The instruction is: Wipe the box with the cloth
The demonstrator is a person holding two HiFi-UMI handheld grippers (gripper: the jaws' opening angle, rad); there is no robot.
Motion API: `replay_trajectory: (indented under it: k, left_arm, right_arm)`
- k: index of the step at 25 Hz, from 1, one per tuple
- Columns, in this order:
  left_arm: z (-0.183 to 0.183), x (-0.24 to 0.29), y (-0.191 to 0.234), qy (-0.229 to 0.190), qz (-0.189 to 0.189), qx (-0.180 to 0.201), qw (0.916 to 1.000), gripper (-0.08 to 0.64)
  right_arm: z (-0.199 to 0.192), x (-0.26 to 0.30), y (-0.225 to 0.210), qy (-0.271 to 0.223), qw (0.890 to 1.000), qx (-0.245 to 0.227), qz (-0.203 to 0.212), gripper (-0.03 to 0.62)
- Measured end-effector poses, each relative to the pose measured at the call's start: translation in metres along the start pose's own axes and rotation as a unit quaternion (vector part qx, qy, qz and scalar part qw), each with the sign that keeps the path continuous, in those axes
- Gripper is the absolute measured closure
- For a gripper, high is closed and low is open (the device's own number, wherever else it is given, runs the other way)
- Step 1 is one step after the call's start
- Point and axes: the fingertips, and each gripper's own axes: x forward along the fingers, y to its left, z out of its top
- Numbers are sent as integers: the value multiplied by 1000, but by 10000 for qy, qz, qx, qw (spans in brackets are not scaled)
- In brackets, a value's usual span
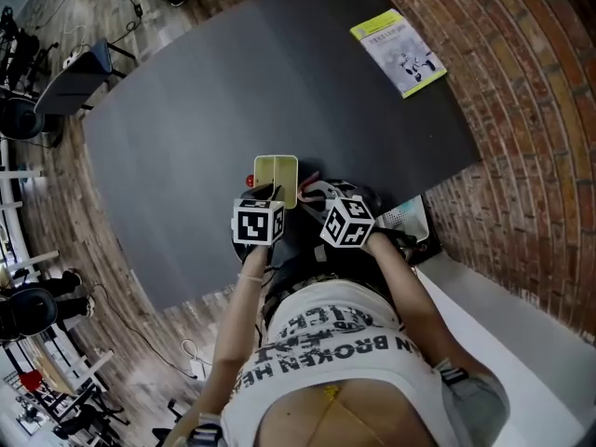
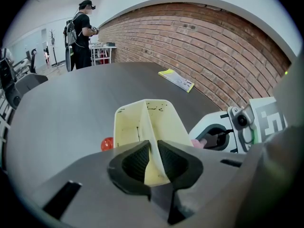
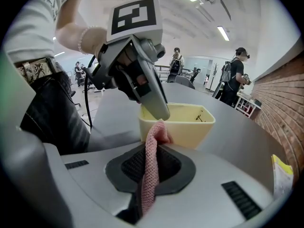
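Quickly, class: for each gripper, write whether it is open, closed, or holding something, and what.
Left gripper: closed on a wall of the yellow box.
Right gripper: closed on the pink cloth.

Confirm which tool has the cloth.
The right tool: the pink cloth is pinched between its jaws. The left tool is clamped on the wall of the yellow box instead, with no cloth in it.
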Motion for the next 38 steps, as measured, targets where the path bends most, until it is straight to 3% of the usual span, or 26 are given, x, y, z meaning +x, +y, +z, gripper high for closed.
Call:
replay_trajectory:
  k: [6, 8, 12, 16, 21, 25, 29, 32, 35, 38]
  left_arm:
    - [3, -1, 2, -131, 9, -211, 9997, 509]
    - [4, -2, 1, -265, -113, -676, 9973, 509]
    - [8, -1, -1, -675, -182, -1720, 9826, 505]
    - [16, 3, -11, -874, -29, -1699, 9816, 436]
    - [26, -11, -13, -1213, -406, -1609, 9786, 417]
    - [36, -47, 4, -1556, -361, -908, 9830, 417]
    - [22, -56, 29, -1148, -195, 7, 9932, 417]
    - [9, -53, 45, -773, -145, 785, 9938, 417]
    - [-3, -42, 56, -367, -134, 1768, 9835, 417]
    - [-18, -19, 58, 42, -310, 2827, 9587, 417]
  right_arm:
    - [5, -5, 9, -214, 9997, 58, 142, 575]
    - [4, -7, 4, -178, 9996, 196, -12, 575]
    - [-2, -12, -16, -216, 9972, 585, -407, 574]
    - [-7, -15, -25, -225, 9964, 646, -495, 574]
    - [-9, -27, -43, -348, 9930, 855, -731, 574]
    - [-10, -43, -61, -423, 9889, 988, -1022, 574]
    - [-8, -56, -74, -468, 9854, 1049, -1253, 574]
    - [-5, -61, -76, -528, 9828, 1173, -1322, 575]
    - [-5, -60, -73, -486, 9818, 1229, -1364, 574]
    - [-7, -59, -68, -438, 9799, 1317, -1434, 574]
